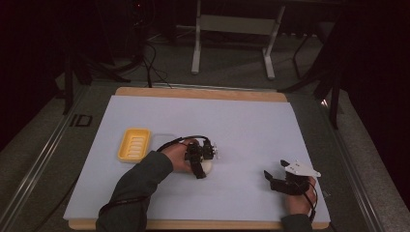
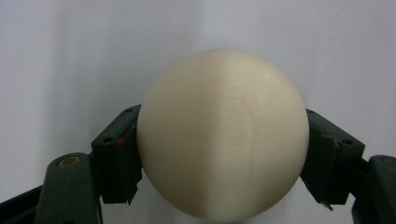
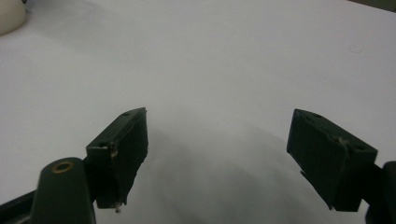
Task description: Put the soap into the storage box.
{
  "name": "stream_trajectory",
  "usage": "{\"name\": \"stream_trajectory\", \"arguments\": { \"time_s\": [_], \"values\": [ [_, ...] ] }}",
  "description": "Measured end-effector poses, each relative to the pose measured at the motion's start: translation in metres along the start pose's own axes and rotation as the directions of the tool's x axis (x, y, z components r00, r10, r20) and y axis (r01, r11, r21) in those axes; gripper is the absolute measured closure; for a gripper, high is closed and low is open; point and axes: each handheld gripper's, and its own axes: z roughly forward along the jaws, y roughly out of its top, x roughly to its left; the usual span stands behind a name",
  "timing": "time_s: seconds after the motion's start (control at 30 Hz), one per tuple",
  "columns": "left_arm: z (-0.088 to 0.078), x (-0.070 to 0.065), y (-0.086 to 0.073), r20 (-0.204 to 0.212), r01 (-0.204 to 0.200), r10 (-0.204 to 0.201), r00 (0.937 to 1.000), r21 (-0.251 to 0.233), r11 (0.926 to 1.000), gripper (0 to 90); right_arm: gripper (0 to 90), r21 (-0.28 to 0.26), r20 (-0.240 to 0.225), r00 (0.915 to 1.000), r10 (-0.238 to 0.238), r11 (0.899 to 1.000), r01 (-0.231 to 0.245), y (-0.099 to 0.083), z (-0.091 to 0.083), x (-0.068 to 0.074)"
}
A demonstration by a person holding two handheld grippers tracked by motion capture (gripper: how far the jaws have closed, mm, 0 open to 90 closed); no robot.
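Observation:
A cream, rounded bar of soap (image 2: 224, 135) sits between the two black jaws of my left gripper (image 2: 223, 156), which is shut on it. Both pads (image 2: 116, 154) press its sides. In the high view my left gripper (image 1: 205, 159) holds the soap (image 1: 209, 167) low over the white sheet, just right of a yellow soap dish (image 1: 134, 144). My right gripper (image 1: 275, 170) rests near the front right of the table, open, with nothing between its jaws (image 3: 217, 149). The soap (image 3: 9, 16) also shows at the top left corner of the right gripper view.
A white sheet (image 1: 232, 121) covers the wooden table (image 1: 203, 93). Something faint and clear lies just right of the yellow dish. Beyond the far edge are a floor with cables (image 1: 150, 58) and a white desk frame (image 1: 232, 29).

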Motion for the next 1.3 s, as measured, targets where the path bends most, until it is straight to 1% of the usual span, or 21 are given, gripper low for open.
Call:
{"name": "stream_trajectory", "arguments": {
  "time_s": [0.2, 0.23, 0.37, 0.63, 0.8, 0.83, 0.87, 0.93, 0.97, 1.0, 1.07, 1.3],
  "values": [
    [-0.001, -0.001, 0.0, -0.003, -0.005, 0.005, 1.0, 0.004, 1.0, 25.3, 20.4, 0.0, 0.0, 1.0, 0.0, 1.0, 0.0, 0.0, 0.0, 0.0],
    [-0.001, -0.001, -0.001, -0.01, -0.005, 0.005, 0.9999, 0.002, 1.0, 25.3, 20.4, -0.001, 0.0, 1.0, -0.001, 1.0, 0.001, 0.0, 0.0, 0.0],
    [-0.005, 0.0, -0.003, -0.012, -0.008, 0.008, 0.9999, -0.001, 1.0, 25.3, 20.4, -0.001, 0.001, 1.0, -0.001, 1.0, 0.001, 0.0, 0.0, 0.0],
    [-0.01, 0.003, -0.007, -0.023, 0.009, -0.009, 0.9997, -0.007, 0.9999, 25.3, 20.3, -0.004, 0.002, 1.0, 0.001, 1.0, -0.001, 0.0, 0.0, 0.0],
    [-0.014, 0.006, -0.01, -0.031, 0.013, -0.013, 0.9994, -0.009, 0.9999, 25.3, 20.2, -0.004, 0.002, 1.0, 0.0, 1.0, 0.0, 0.0, 0.0, 0.0],
    [-0.014, 0.006, -0.011, -0.029, 0.024, -0.024, 0.9993, -0.009, 0.9997, 25.3, 20.2, -0.005, 0.002, 1.0, 0.0, 1.0, 0.0, 0.0, 0.0, 0.0],
    [-0.015, 0.006, -0.012, -0.033, 0.02, -0.021, 0.9992, -0.005, 0.9998, 25.3, 20.3, -0.005, 0.002, 1.0, 0.0, 1.0, 0.0, 0.0, 0.0, 0.0],
    [-0.016, 0.007, -0.013, -0.035, 0.03, -0.03, 0.9989, -0.007, 0.9995, 25.3, 20.3, -0.005, 0.002, 1.0, 0.0, 1.0, 0.0, 0.0, 0.0, 0.0],
    [-0.016, 0.008, -0.013, -0.039, 0.025, -0.025, 0.9989, -0.008, 0.9997, 25.3, 20.3, -0.005, 0.002, 1.0, 0.0, 1.0, 0.0, 0.0, 0.0, 0.0],
    [-0.017, 0.009, -0.014, -0.036, 0.032, -0.033, 0.9988, -0.011, 0.9994, 25.3, 20.3, -0.004, 0.002, 1.0, 0.0, 1.0, 0.0, 0.0, 0.0, 0.0],
    [-0.018, 0.01, -0.015, -0.039, 0.034, -0.035, 0.9986, -0.01, 0.9994, 25.3, 20.3, -0.004, 0.002, 1.0, 0.0, 1.0, 0.0, 0.0, 0.0, 0.0],
    [-0.02, 0.014, -0.02, -0.06, 0.05, -0.051, 0.9969, -0.005, 0.9987, 25.3, 20.3, -0.005, 0.002, 1.0, 0.0, 1.0, 0.0, 0.0, 0.0, 0.0]
  ]
}}
